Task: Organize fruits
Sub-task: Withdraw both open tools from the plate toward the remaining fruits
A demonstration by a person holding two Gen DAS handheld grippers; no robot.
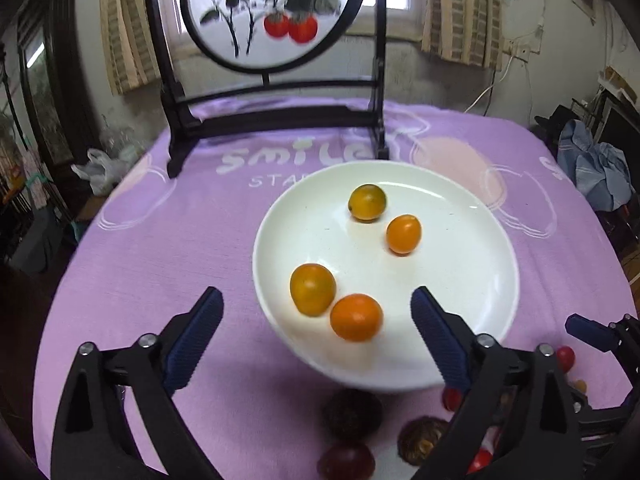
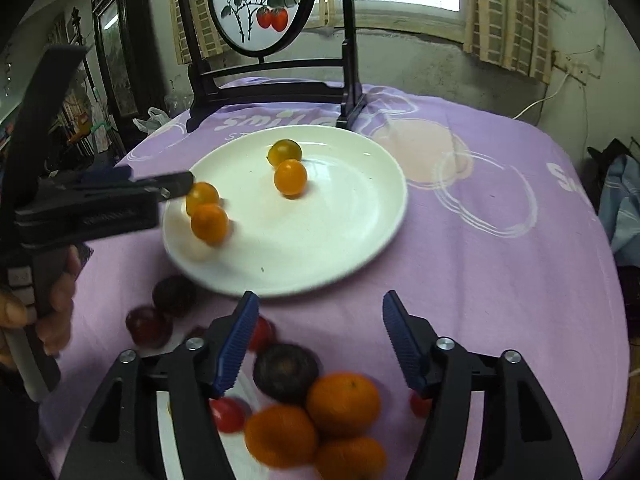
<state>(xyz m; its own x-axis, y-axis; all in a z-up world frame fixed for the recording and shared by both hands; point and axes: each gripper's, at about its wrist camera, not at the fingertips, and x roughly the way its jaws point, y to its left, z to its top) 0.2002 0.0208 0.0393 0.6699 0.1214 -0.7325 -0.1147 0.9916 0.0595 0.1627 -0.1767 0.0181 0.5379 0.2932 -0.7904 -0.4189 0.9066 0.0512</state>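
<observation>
Left gripper (image 1: 316, 312): your jaws gape wide, gripping nothing.
Right gripper (image 2: 316, 320): partly spread, empty.
Plate (image 1: 460, 280): frame centre, four oranges.

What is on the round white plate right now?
Four small orange-yellow round fruits lie on the round white plate: two toward its far side, two near its left rim. Nothing else shows, and no claw covers any of it.

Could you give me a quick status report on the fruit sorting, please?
Left gripper open over plate, nothing held. Right gripper open above the orange pile, empty. Four yellow-orange fruits on plate. Nothing in the way.
</observation>
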